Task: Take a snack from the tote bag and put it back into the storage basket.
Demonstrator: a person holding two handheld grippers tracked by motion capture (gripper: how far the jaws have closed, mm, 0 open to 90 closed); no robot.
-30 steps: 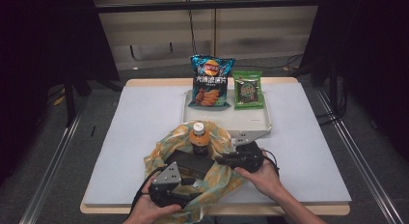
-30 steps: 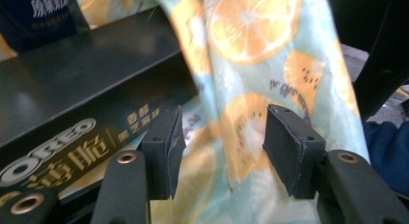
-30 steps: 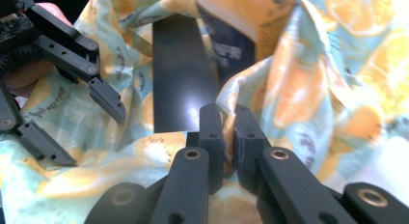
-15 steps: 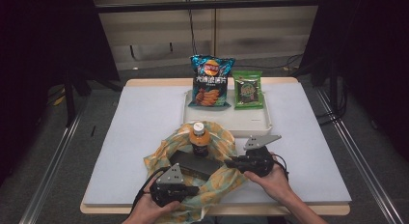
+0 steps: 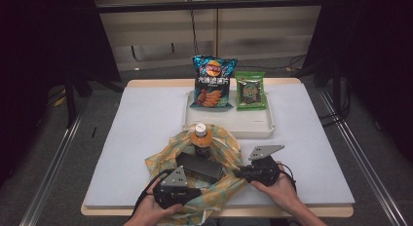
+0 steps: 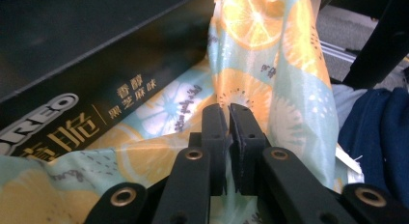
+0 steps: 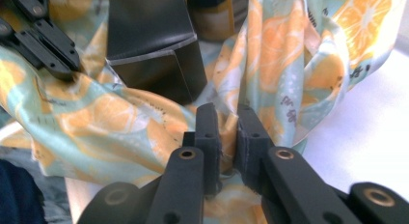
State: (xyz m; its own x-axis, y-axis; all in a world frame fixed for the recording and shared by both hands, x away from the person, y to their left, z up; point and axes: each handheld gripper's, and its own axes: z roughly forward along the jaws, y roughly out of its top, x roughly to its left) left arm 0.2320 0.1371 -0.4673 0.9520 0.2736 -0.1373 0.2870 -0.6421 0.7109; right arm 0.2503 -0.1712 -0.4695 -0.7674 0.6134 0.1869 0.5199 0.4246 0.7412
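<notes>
**Fruit-print bag half packed, both rims gripped**

Fruit-print bag (image 5: pixel 221 184) lies open at the near edge of the white table (image 5: pixel 136 138), just in front of the tray (image 5: pixel 229 126). A dark box (image 5: pixel 199 166) and an orange-capped bottle (image 5: pixel 200 141) already sit inside; the chips bag (image 5: pixel 213 82) and green snack packet (image 5: pixel 250 90) wait on the tray. The left gripper (image 6: pixel 228 119) has just clamped on the bag's near rim; the right gripper (image 7: pixel 227 125) pinches its right rim, loosening a little.
</notes>
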